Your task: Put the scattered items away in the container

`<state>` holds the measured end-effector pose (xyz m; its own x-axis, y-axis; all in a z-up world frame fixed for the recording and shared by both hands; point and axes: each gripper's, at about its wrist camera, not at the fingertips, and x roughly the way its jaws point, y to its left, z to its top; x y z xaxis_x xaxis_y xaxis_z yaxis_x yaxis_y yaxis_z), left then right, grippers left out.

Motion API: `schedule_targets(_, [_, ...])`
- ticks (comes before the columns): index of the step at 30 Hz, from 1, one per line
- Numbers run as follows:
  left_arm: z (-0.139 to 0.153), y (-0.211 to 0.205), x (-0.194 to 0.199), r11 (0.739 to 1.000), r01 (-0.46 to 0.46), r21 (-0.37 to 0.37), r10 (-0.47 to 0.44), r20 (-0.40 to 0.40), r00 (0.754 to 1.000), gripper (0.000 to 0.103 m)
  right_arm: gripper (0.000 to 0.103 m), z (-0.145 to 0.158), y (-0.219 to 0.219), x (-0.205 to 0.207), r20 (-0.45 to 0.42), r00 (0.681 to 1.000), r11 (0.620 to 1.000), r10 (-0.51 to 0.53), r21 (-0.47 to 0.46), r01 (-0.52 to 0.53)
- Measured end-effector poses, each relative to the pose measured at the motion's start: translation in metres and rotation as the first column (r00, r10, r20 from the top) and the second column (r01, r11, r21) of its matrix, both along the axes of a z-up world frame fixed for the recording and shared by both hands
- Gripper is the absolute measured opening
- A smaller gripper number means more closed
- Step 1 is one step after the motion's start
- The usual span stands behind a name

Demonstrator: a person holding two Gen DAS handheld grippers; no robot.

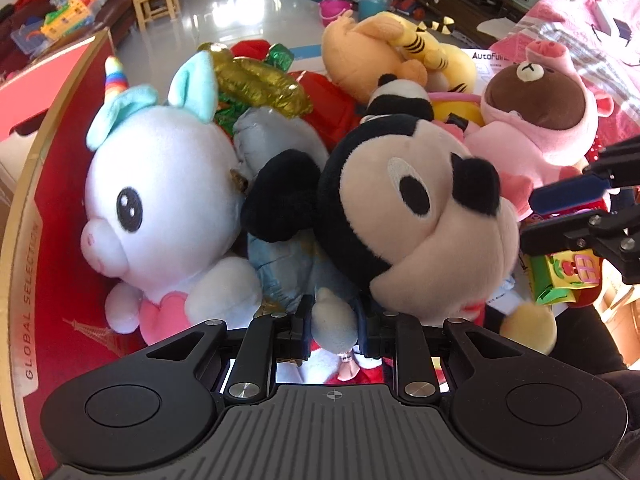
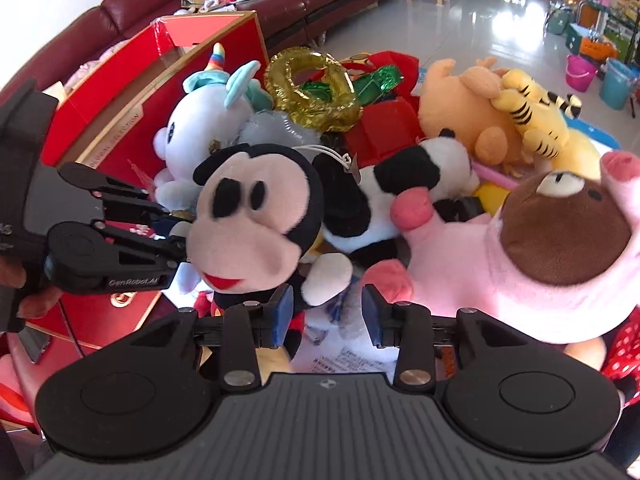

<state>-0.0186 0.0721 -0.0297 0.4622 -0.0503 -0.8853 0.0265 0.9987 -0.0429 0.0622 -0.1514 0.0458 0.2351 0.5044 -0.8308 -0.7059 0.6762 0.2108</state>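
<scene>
Mickey plush (image 1: pixel 420 216) hangs by one limb, pinched in the left tool (image 1: pixel 334 336); right tool (image 2: pixel 326 316) gapes empty. Next: carry it over the red box (image 1: pixel 52 208).

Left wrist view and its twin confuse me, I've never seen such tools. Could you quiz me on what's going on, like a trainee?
1. True or false: the left gripper is clamped on a limb of the mouse plush.
2. Which toy lies against the red box wall? A unicorn plush; B tiger plush; C panda plush.
3. Is the right gripper squeezing anything?

Key: 1 true. 2 A. 3 No, its jaws stand apart, gripping nothing.
</scene>
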Motion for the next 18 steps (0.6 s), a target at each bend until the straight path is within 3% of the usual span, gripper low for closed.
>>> schedule_targets(9, [-0.003,0.003,-0.002,1.0,-0.007,-0.019,0.007,0.004,1.0,0.018,0.043,-0.013,0.016,0.003,-0.017,1.0,1.0,0.013,-0.003,-0.013])
schedule_targets(14, [-0.008,-0.002,-0.002,1.0,-0.004,0.001,0.004,-0.012,1.0,0.019,0.043,-0.029,0.02,0.014,-0.085,0.996,0.999,-0.032,-0.003,0.032])
schedule_targets(16, [-0.008,-0.004,-0.002,1.0,-0.006,0.0,0.006,-0.021,1.0,0.019,0.022,-0.03,0.024,0.011,-0.097,0.995,1.0,-0.019,-0.01,0.018])
schedule_targets(18, [-0.006,-0.008,-0.003,1.0,-0.003,0.016,0.004,-0.022,1.0,0.017,0.022,-0.027,0.027,0.006,-0.07,0.998,0.999,-0.005,-0.032,0.003])
